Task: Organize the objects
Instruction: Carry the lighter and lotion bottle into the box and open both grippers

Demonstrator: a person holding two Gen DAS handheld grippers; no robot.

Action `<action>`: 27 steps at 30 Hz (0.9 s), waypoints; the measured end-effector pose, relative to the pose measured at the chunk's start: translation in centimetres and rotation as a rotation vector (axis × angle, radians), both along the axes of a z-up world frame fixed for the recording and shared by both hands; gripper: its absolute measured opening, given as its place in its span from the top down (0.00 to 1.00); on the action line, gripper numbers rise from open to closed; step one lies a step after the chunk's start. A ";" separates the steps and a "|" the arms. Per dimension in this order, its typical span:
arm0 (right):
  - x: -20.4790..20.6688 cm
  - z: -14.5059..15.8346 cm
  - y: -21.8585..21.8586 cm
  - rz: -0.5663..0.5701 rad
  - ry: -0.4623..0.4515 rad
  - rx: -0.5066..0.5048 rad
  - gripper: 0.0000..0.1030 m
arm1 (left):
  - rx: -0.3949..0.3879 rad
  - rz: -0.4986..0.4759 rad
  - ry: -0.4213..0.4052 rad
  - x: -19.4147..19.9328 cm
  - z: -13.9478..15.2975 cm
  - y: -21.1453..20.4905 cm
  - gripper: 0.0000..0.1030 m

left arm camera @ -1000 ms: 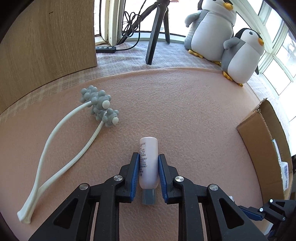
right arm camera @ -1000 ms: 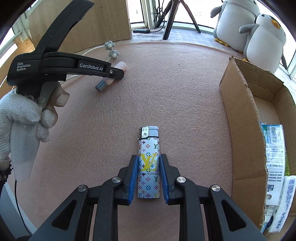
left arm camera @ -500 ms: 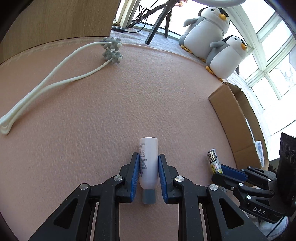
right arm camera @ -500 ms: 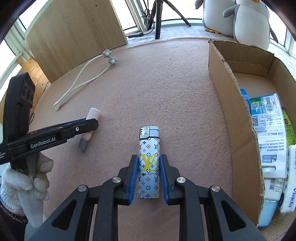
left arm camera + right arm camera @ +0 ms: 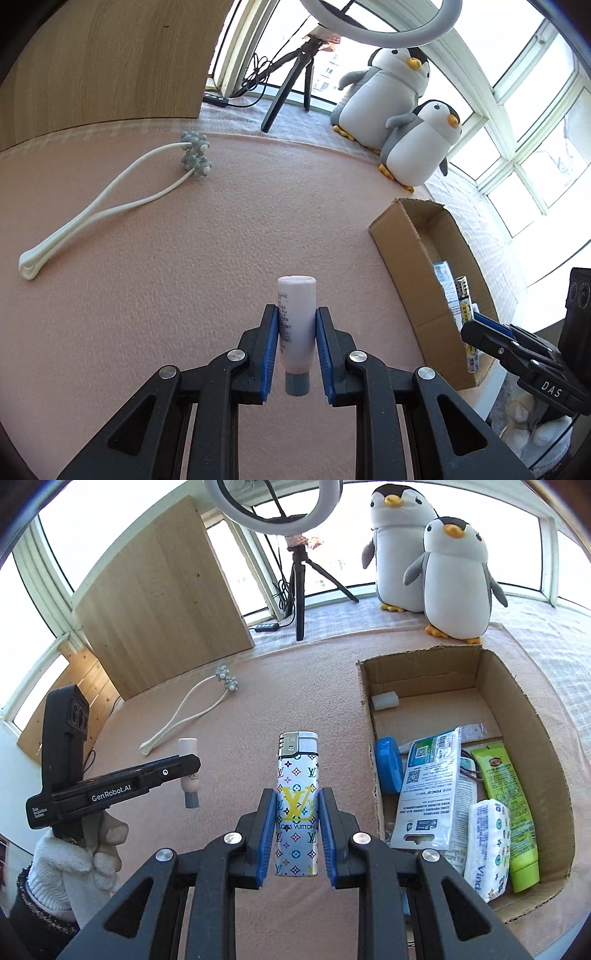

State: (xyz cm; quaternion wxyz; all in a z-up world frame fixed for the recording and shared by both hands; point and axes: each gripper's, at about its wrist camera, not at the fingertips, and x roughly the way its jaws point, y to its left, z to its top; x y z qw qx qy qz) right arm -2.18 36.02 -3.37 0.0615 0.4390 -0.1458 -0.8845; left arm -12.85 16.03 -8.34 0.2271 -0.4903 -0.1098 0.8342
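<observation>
Two grippers fill the lower part of their own views, above a pink felt-covered counter [image 5: 295, 686] that spans most of both frames. At the upper left of the right wrist view a wooden board [image 5: 162, 602] stands at the counter's far edge; two plush penguins [image 5: 436, 565] sit at the upper right by the windows, with a ring light on a tripod [image 5: 299, 590] between board and penguins. An open cardboard box [image 5: 524, 716] takes the right side of that view, holding a white packet [image 5: 432, 790], a green tube [image 5: 509, 812], a tissue pack [image 5: 487, 845], a blue lid [image 5: 389, 764] and a small white cylinder [image 5: 385, 700] in its far corner. A long cream massager with grey knobbed heads [image 5: 110, 210] lies on the counter at the left of the left wrist view, well apart from the box.

The right gripper [image 5: 297, 834] is clamped on a patterned lighter [image 5: 297, 805], held off the counter just left of the box's near wall. The left gripper [image 5: 297, 354] is clamped on a small pale pink bottle [image 5: 296, 325] with a grey cap [image 5: 296, 384] pointing back at the camera; in the right wrist view it hangs at the left centre, cap down, above the counter. A white-gloved hand [image 5: 70, 860] grips the left gripper's handle at the lower left.
</observation>
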 end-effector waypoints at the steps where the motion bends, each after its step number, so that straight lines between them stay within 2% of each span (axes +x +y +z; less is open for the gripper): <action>1: 0.2 0.4 0.7 -0.015 0.010 0.003 0.80 | 0.004 -0.013 0.010 -0.1 0.5 0.8 0.79; 10: 1.7 1.0 7.7 -0.142 0.019 0.024 0.80 | 0.025 -0.138 0.068 -1.4 3.2 9.8 0.79; 17: 2.4 0.2 10.9 -0.186 0.002 0.031 0.80 | 0.010 -0.225 0.094 -2.4 3.8 16.6 0.79; 27: 2.1 -0.2 12.6 -0.184 -0.004 0.029 0.80 | -0.021 -0.244 0.114 -4.6 3.4 21.4 0.79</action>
